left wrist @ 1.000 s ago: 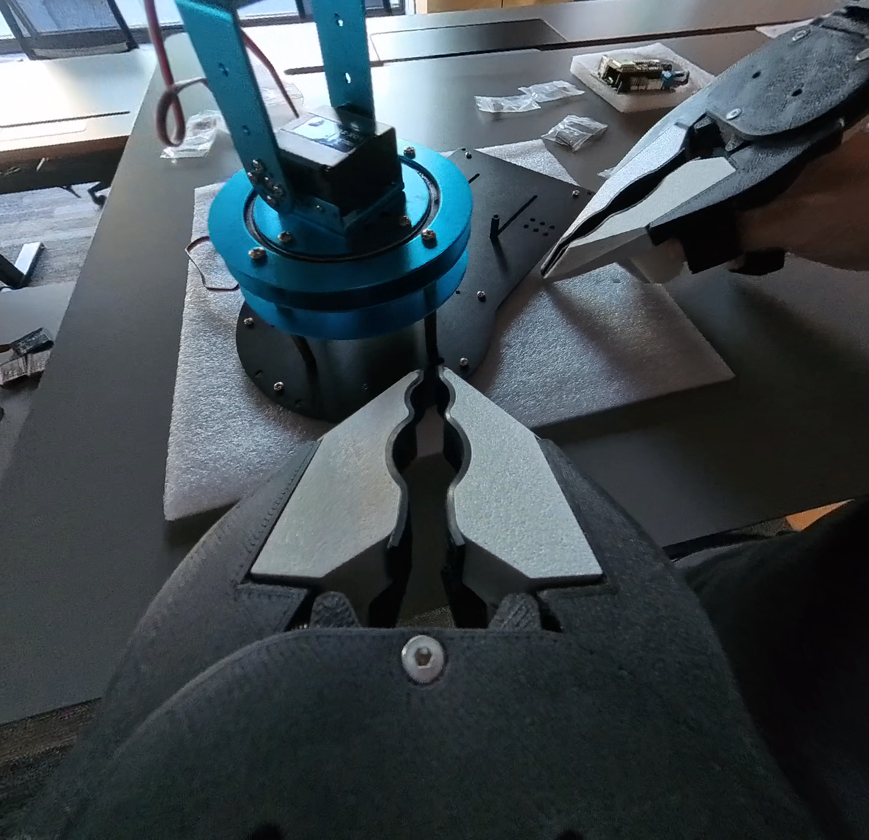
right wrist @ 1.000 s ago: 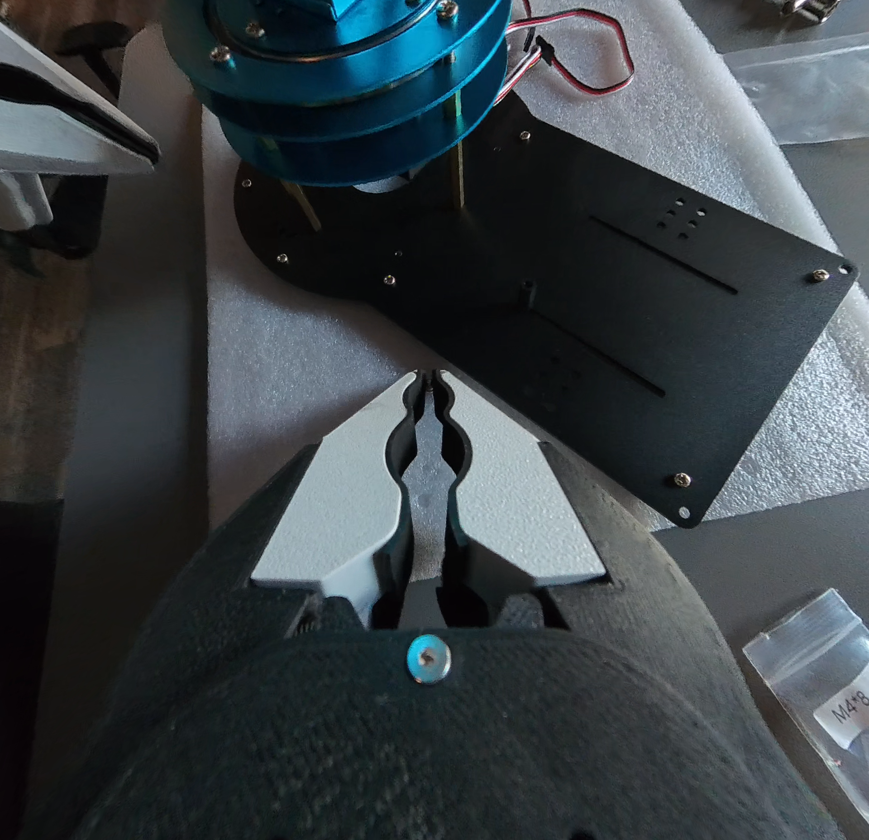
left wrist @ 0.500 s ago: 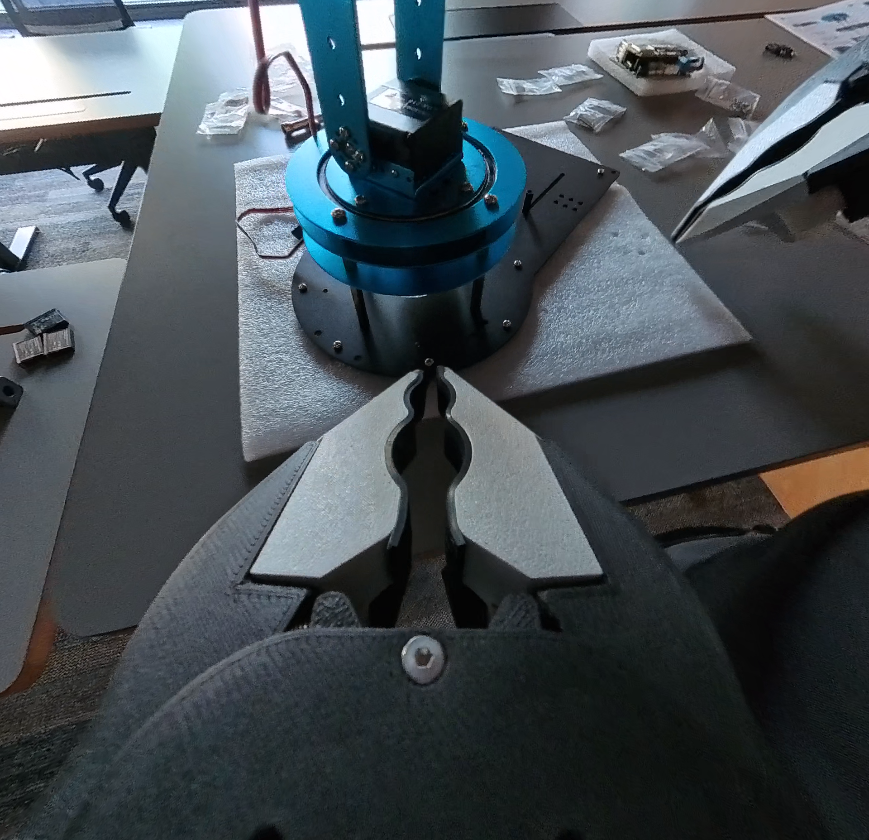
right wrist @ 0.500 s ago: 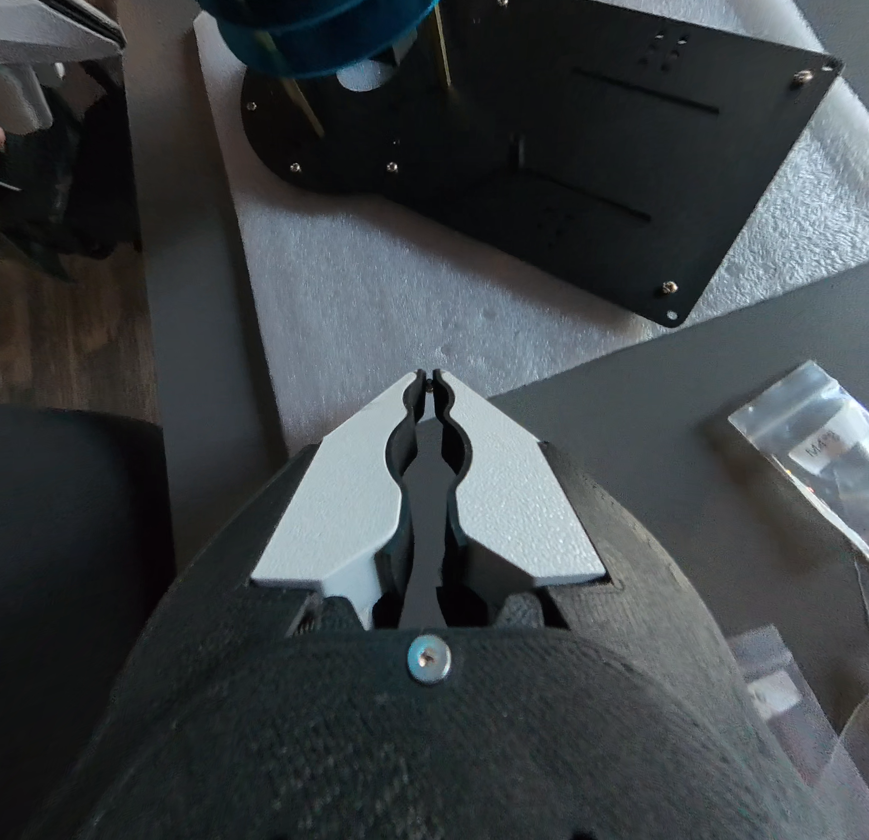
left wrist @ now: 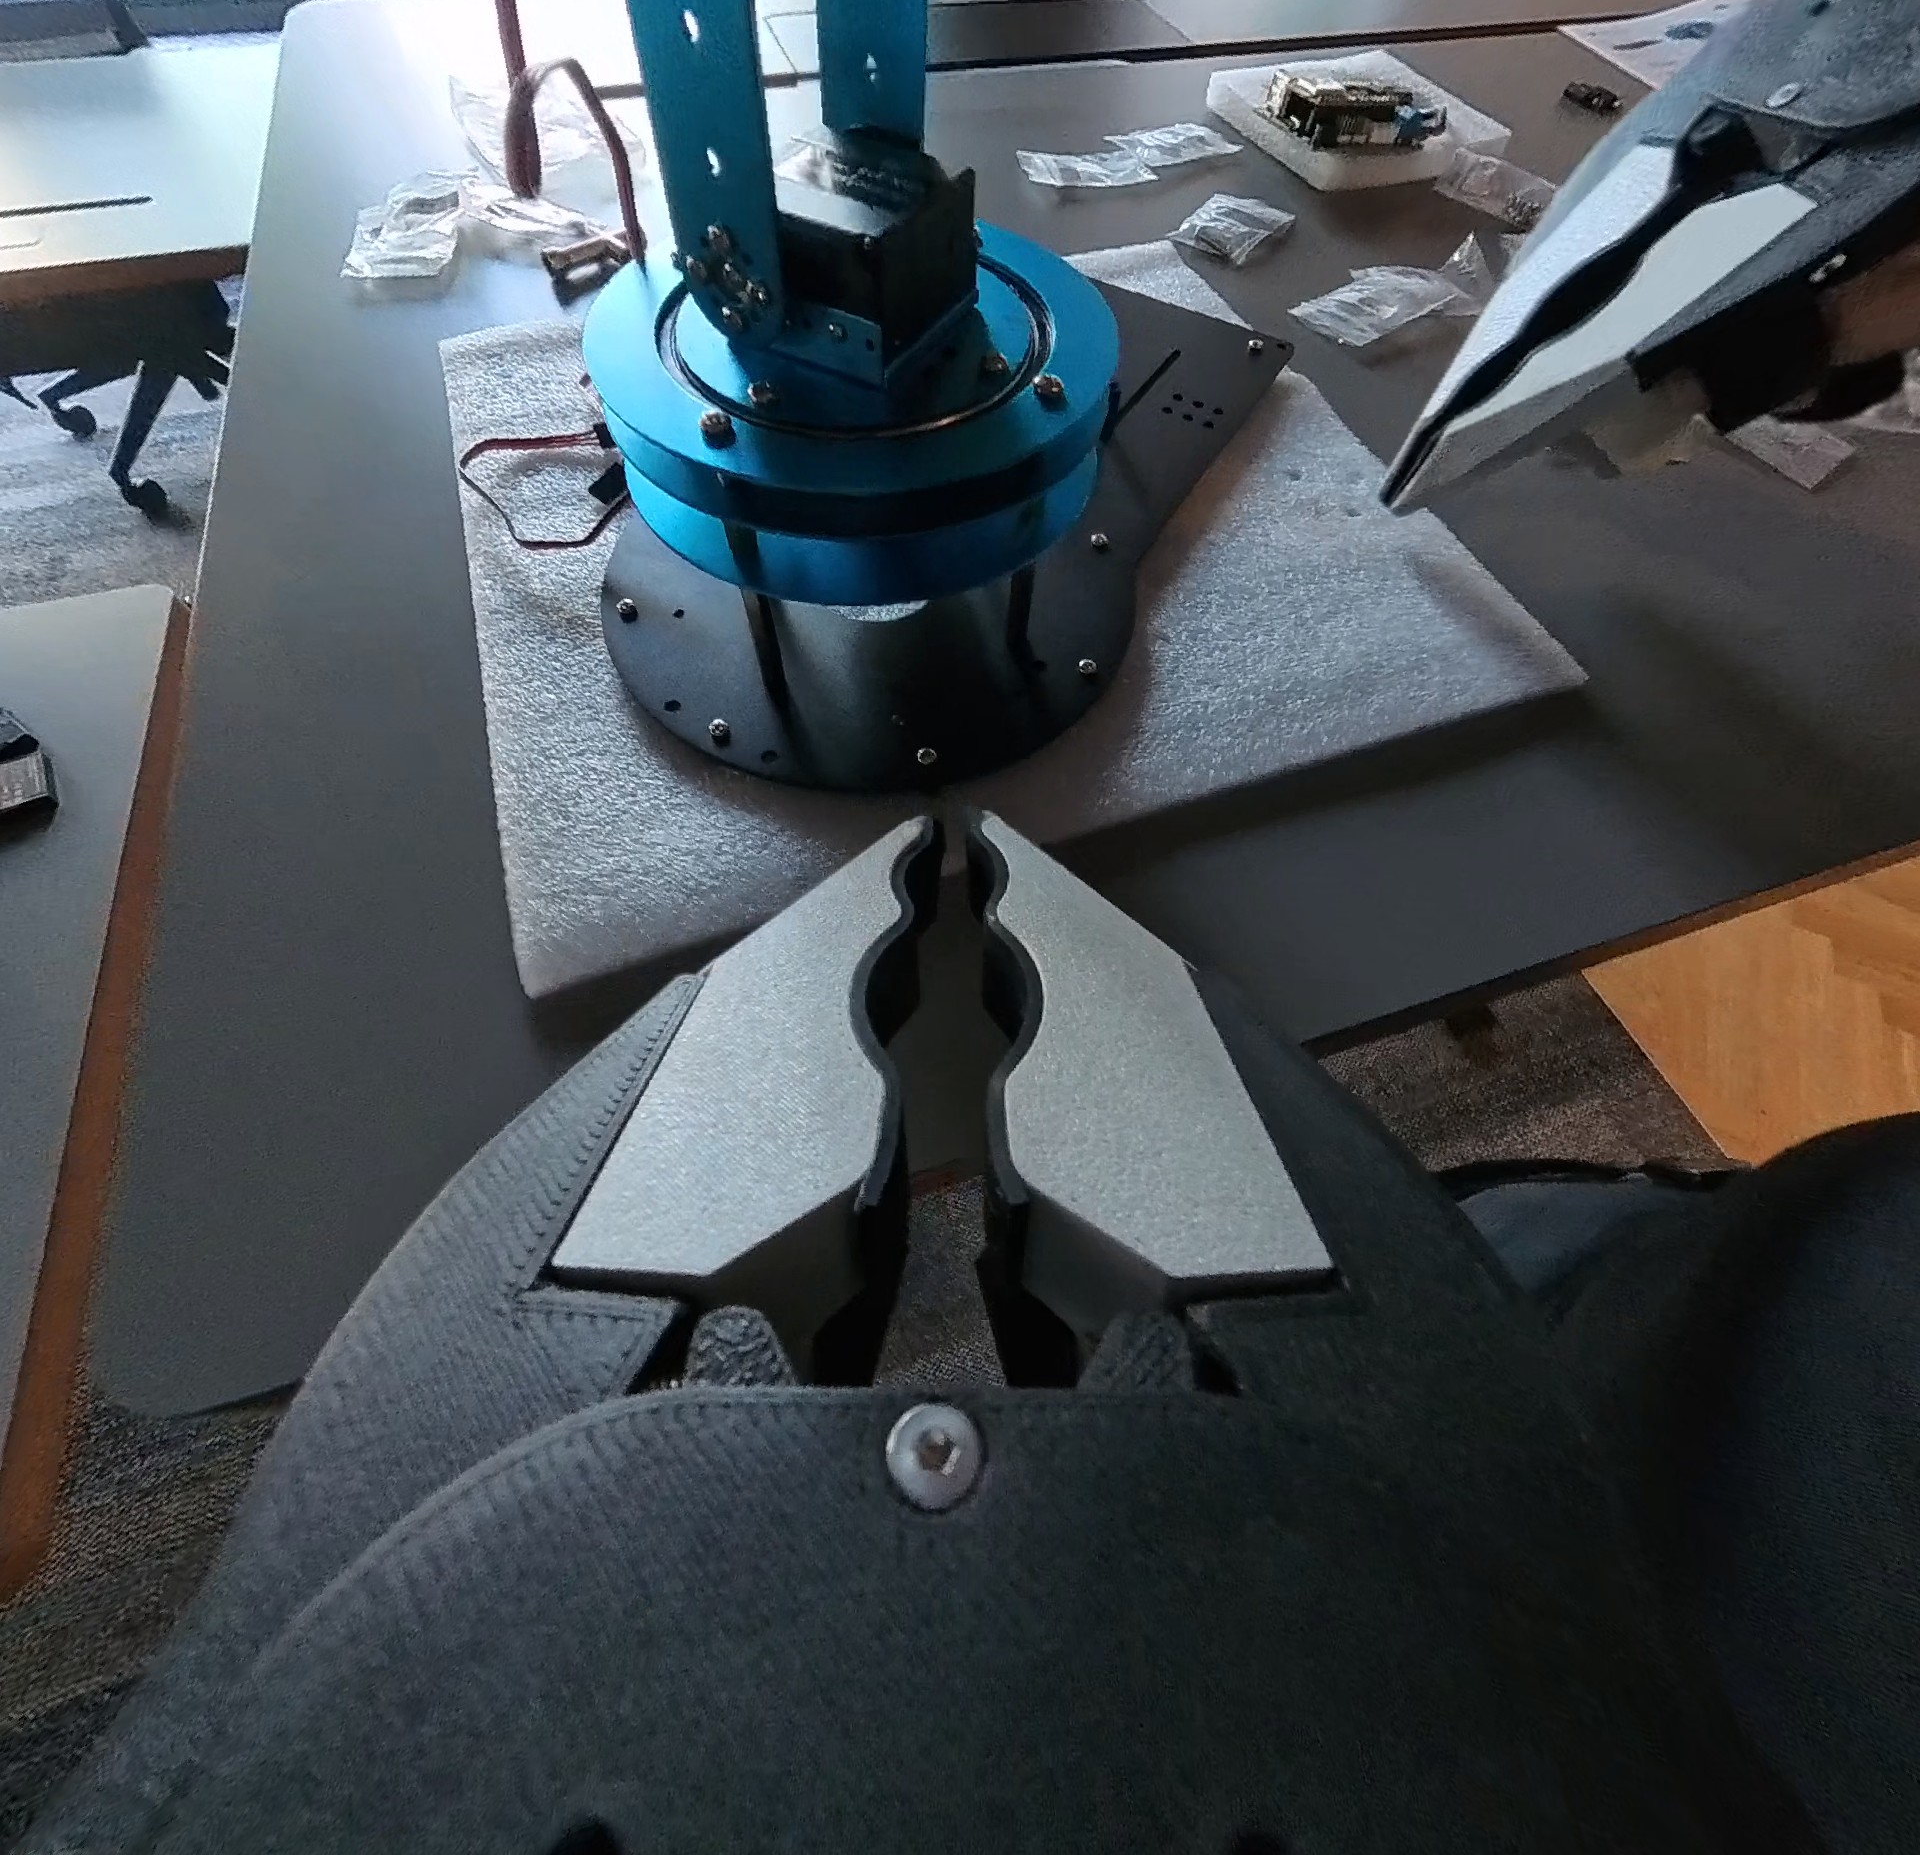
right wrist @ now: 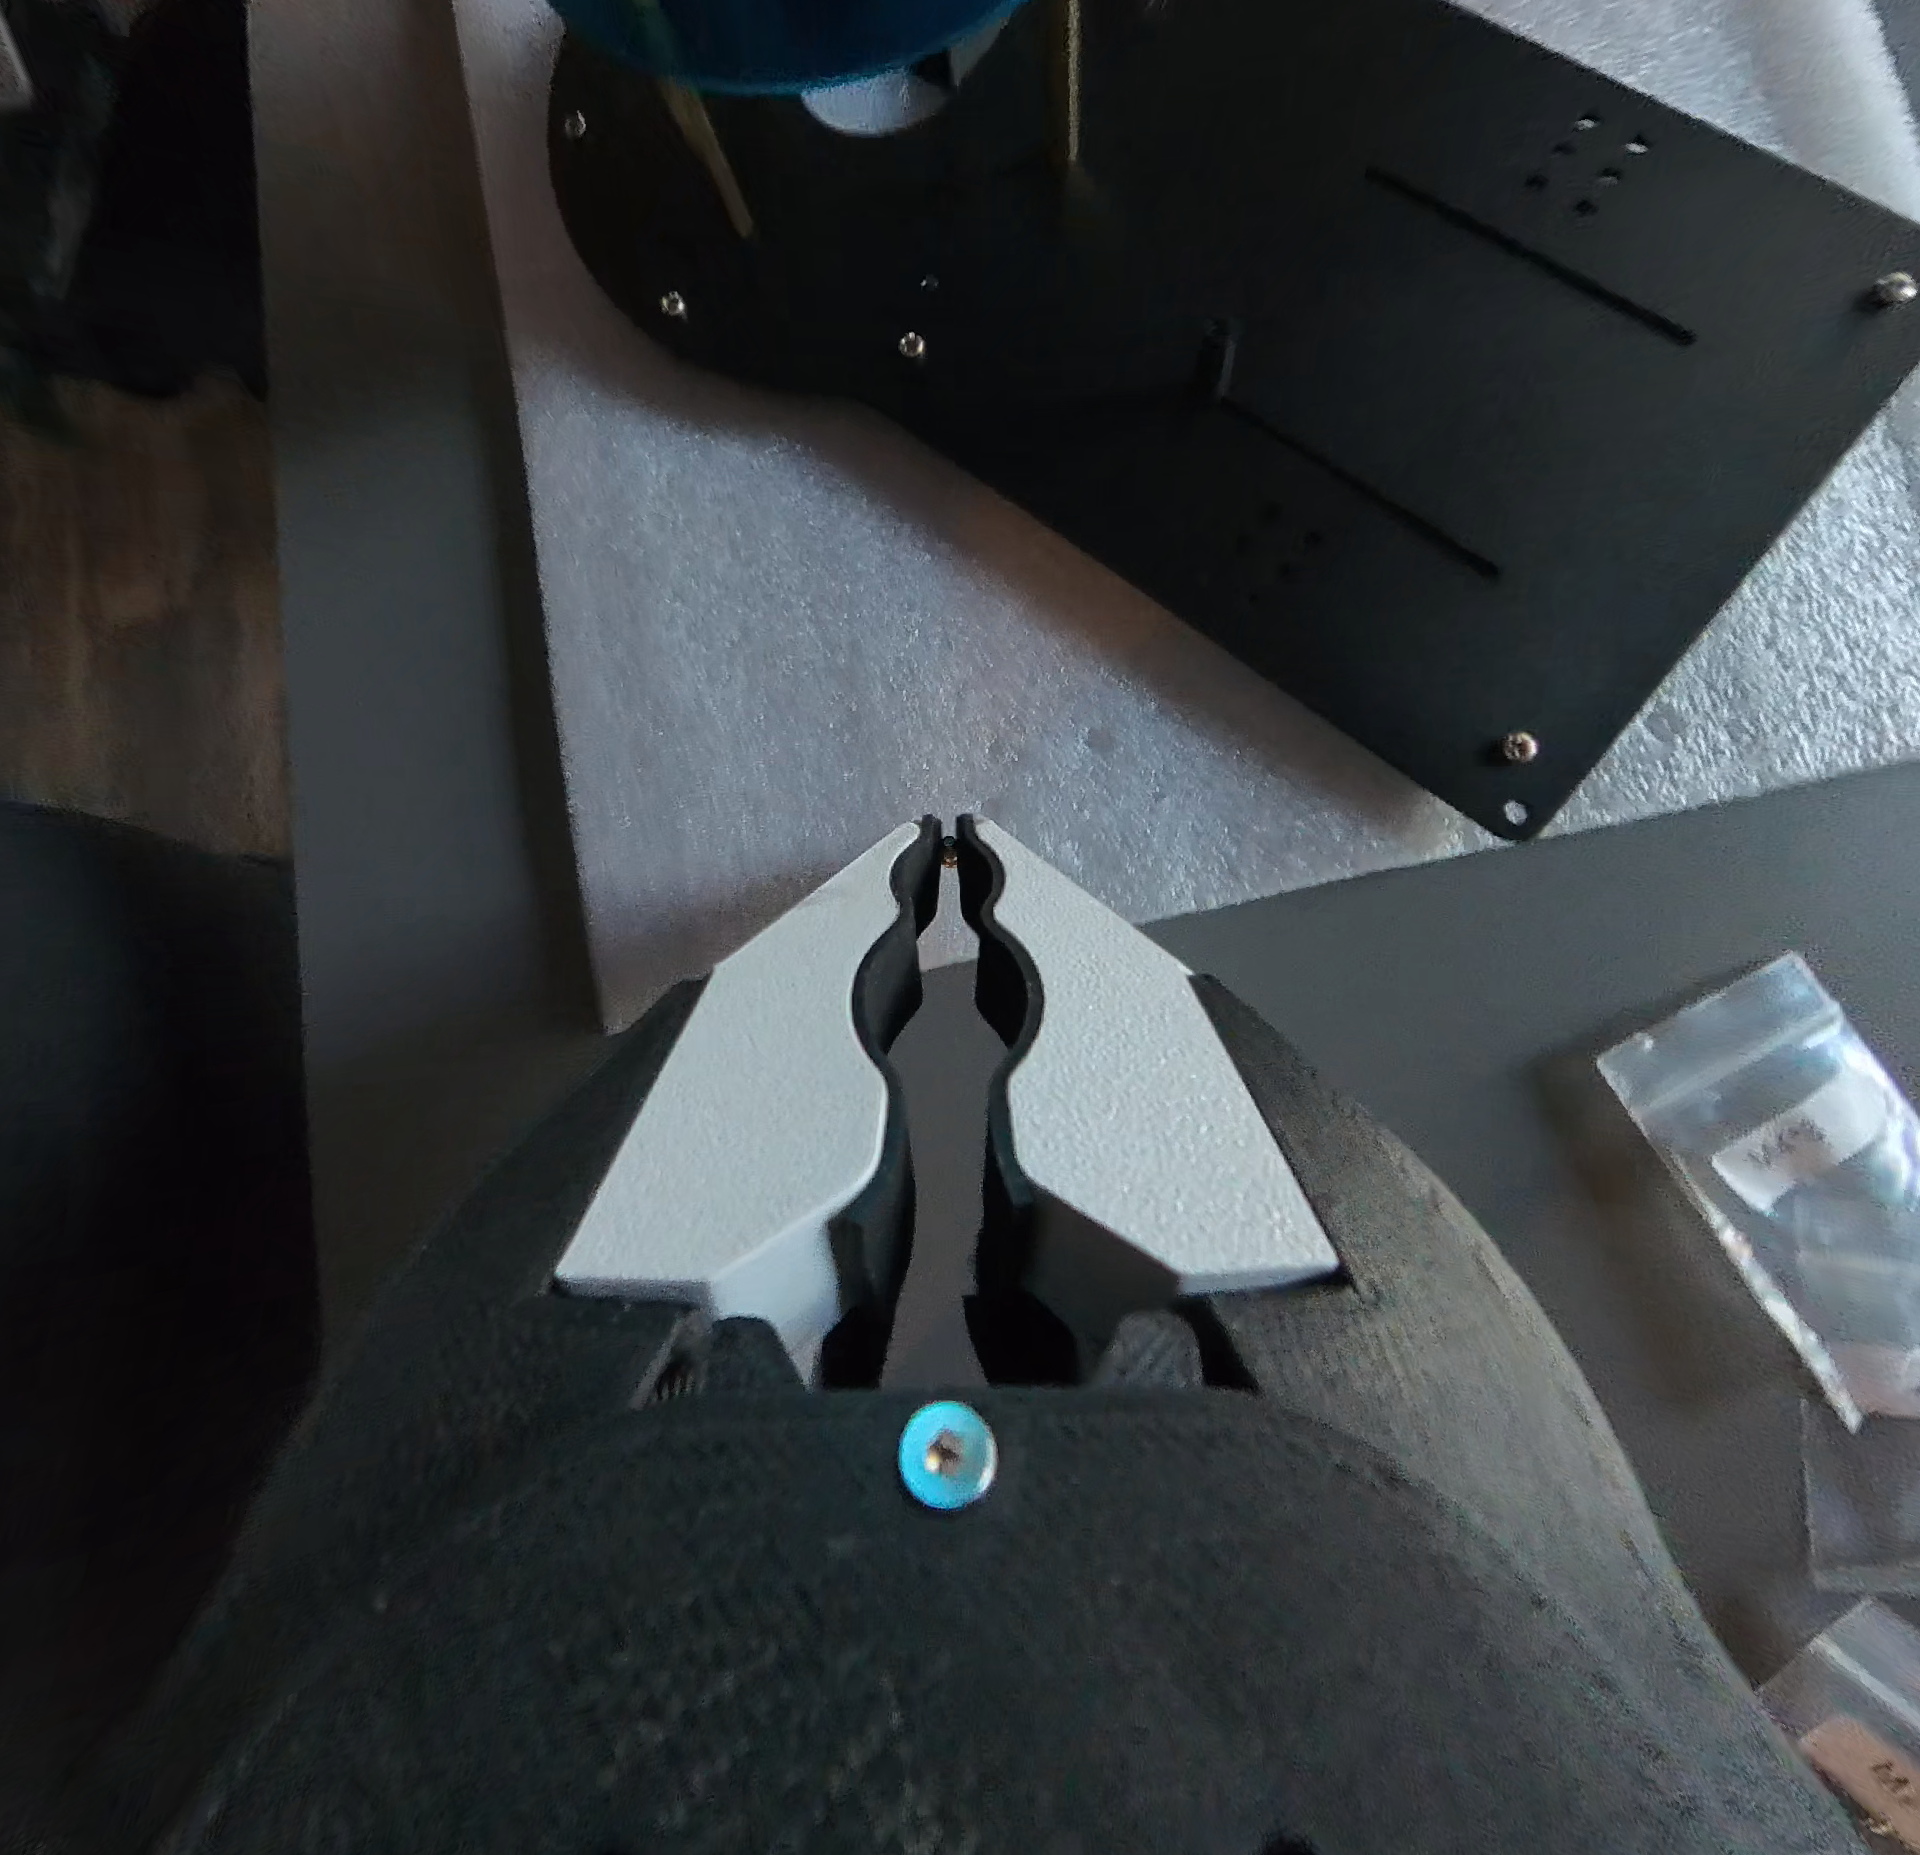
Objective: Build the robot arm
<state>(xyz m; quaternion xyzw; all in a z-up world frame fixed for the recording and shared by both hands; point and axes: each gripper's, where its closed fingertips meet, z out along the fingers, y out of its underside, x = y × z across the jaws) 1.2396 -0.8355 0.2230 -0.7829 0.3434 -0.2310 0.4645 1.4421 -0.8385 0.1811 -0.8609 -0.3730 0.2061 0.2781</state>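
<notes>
A blue metal turntable (left wrist: 852,434) with upright blue brackets (left wrist: 707,101) and a black servo (left wrist: 883,216) stands on a black base plate (left wrist: 717,642). The plate lies on a white foam sheet (left wrist: 644,849). My left gripper (left wrist: 951,823) hovers at the foam's near edge, just short of the plate. Its jaws are shut to a narrow slit with nothing between them. My right gripper (right wrist: 945,829) is over the foam's near corner (right wrist: 779,642), shut on a small screw (right wrist: 948,849). The plate (right wrist: 1299,371) lies ahead of it. It also shows at the right of the left wrist view (left wrist: 1397,496).
The dark table (left wrist: 343,766) carries several small clear bags of parts (left wrist: 1236,226), one beside my right gripper (right wrist: 1787,1151). A circuit board on white foam (left wrist: 1340,106) sits at the back right. Red cables (left wrist: 530,122) trail behind the turntable. The table's near edge is close below both grippers. The tips of one gripper are about 20 centimetres away from the tips of the other.
Both grippers have backed away from the turntable toward the table's near edge. The right gripper now sits over the foam's corner. The left jaws have parted slightly.
</notes>
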